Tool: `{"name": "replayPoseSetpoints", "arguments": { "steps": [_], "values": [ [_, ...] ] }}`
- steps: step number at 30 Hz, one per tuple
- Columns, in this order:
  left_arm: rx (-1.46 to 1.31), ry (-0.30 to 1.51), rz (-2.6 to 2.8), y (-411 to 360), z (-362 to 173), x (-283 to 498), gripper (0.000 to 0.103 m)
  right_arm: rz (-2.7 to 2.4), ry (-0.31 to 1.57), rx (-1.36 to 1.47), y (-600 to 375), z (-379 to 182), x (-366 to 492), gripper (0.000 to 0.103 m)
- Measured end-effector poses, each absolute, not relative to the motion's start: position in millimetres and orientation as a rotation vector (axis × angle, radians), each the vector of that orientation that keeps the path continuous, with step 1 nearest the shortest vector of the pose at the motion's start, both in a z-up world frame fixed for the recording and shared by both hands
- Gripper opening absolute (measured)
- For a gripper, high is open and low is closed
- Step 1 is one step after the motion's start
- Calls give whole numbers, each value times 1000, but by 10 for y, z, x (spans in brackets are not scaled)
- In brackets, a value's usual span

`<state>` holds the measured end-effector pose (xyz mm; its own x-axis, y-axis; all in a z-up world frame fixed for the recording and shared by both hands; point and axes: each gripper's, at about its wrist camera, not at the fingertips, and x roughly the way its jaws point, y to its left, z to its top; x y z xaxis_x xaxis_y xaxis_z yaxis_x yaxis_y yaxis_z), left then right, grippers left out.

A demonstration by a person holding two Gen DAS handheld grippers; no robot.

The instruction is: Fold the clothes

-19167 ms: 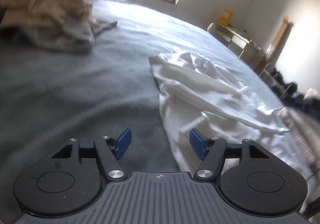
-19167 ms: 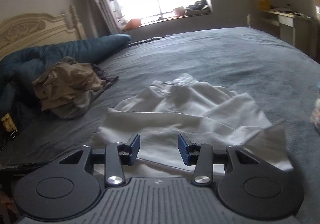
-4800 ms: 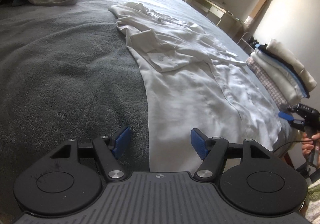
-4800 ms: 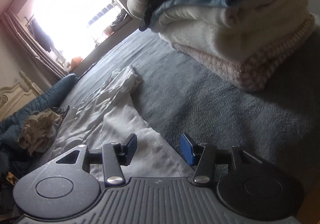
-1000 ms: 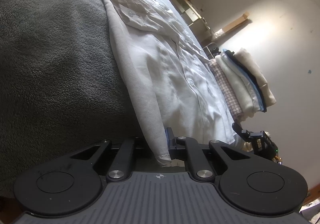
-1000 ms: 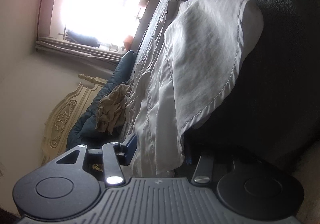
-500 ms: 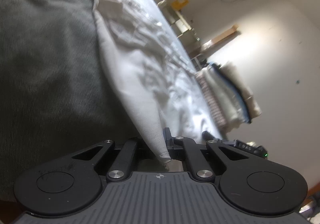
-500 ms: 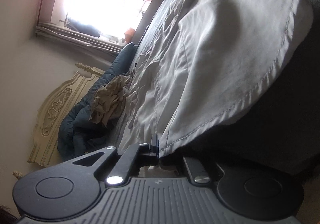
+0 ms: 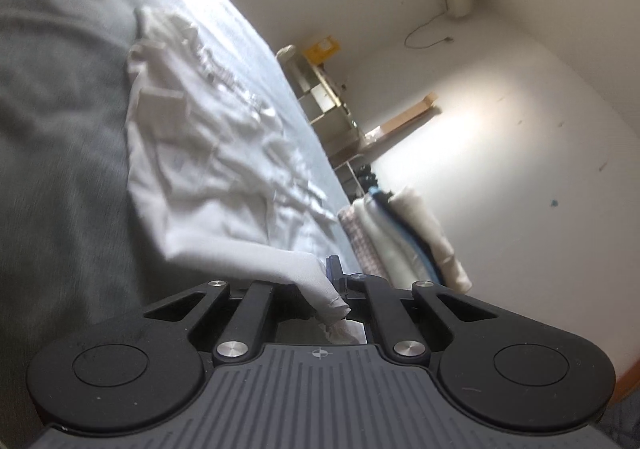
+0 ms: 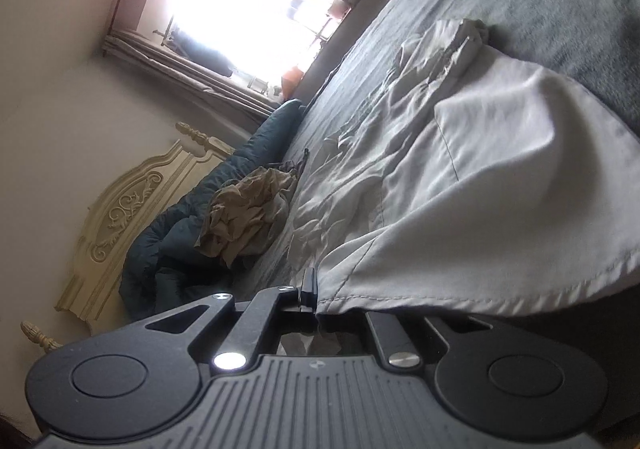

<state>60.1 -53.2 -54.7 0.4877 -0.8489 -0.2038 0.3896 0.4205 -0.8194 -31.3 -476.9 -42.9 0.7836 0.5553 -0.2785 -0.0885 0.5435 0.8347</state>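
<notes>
Since half a second ago, both hem corners of the white button-up cotton shirt (image 9: 208, 153) have risen off the grey fleece bed cover (image 9: 60, 153), and the cloth now drapes up from the bed to my tools. Left gripper (image 9: 334, 289) is clenched on the shirt's near-left corner; right gripper (image 10: 316, 299) is clamped on the other hem corner, its stitched edge running off to the right. Collar end lies flat farther up the bed, sleeves crossed over the chest. Step in hand, as I judge it: bottom-to-collar fold. Next move calls for carrying both corners forward together, level, keeping the hem taut, then laying it near the collar. Stack of folded clothes (image 9: 404, 233) waits just beside; crumpled tan pile (image 10: 248, 209) sits well apart.
</notes>
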Motion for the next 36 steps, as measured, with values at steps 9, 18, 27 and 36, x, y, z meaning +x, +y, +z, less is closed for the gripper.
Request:
{"name": "replayPoseSetpoints", "arguments": {
  "steps": [9, 18, 27, 36],
  "values": [
    [-758, 609, -837, -631, -314, 1028, 4, 419, 536, 850, -4749, -141, 149, 3],
    [-742, 564, -809, -663, -113, 1738, 4, 433, 525, 818, -4799, 51, 949, 3],
    [-697, 590, -741, -788, -128, 2831, 4, 417, 564, 765, -4827, 162, 2083, 3],
    [-678, 670, -623, -862, -507, 3768, 4, 360, 658, 775, -4815, -201, 3313, 3]
  ]
}}
